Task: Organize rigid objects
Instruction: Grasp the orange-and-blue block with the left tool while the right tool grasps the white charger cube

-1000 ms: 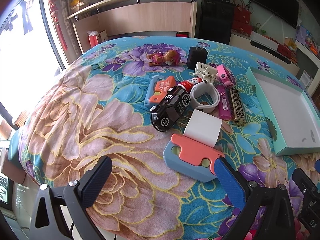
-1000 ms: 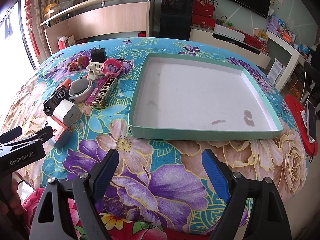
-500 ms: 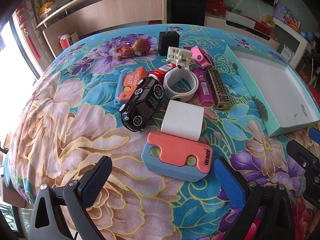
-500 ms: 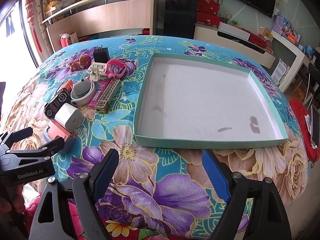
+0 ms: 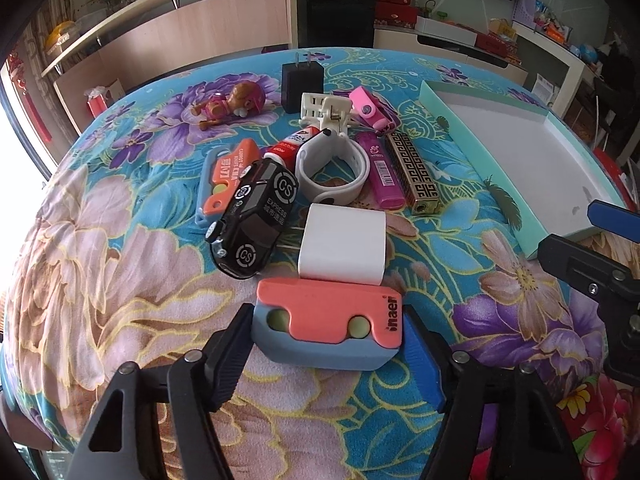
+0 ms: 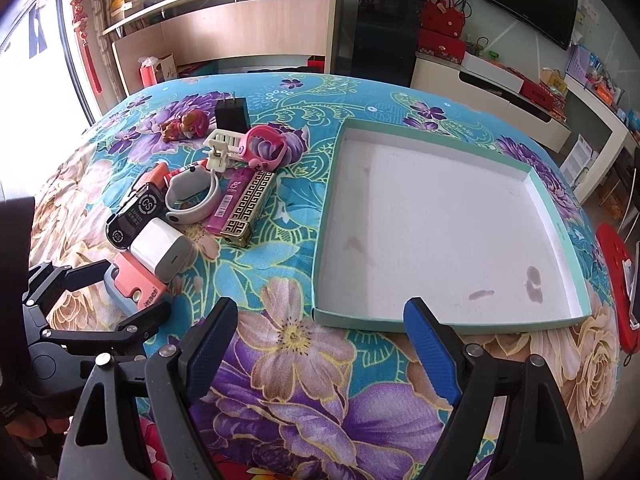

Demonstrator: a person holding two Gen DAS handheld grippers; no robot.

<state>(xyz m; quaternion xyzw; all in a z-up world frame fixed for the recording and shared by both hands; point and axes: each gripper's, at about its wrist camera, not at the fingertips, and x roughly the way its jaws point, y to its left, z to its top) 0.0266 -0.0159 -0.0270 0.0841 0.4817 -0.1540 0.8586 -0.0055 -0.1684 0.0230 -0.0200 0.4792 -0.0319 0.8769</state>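
Observation:
A coral-and-blue cutter (image 5: 326,332) lies nearest me on the floral cloth. My left gripper (image 5: 326,316) straddles it lengthwise; its jaws are closing and the pads touch both short ends. In the right wrist view the left gripper (image 6: 120,292) brackets the same cutter (image 6: 134,284). Just behind it stand a white charger (image 5: 342,244) and a black toy car (image 5: 256,224). My right gripper (image 6: 322,308) is open and holds nothing, hovering over the cloth at the near-left corner of the teal tray (image 6: 440,216).
Further back lie a white band (image 5: 332,168), a pink lighter (image 5: 382,172), a gold patterned lighter (image 5: 416,176), a second cutter (image 5: 224,176), a white clip (image 5: 326,114), a black plug (image 5: 302,84) and a toy pup (image 5: 232,106). The tray holds nothing.
The left jaws have narrowed from wide apart to the cutter's two ends, and the gripper rolled square to it. The right gripper drifted closer to the tray.

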